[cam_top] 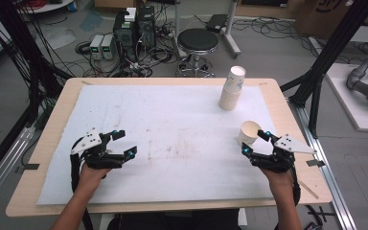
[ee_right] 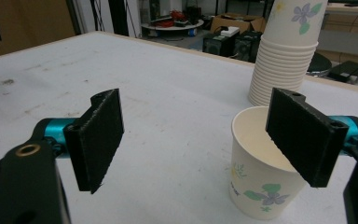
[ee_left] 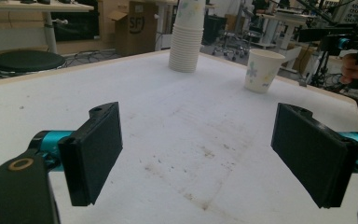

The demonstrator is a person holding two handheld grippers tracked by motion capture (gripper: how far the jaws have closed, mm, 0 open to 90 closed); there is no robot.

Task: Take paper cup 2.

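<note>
Standing upright: white flower-printed paper cup (ee_right: 261,179)

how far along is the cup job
Done: one cup stands upright on the mat, apart from the stack. In hand: nothing is gripped; the right gripper is open right at that cup, one jaw in front of its rim in the right gripper view, and the left gripper is open over bare mat. Left: the stack holds many more cups.
</note>
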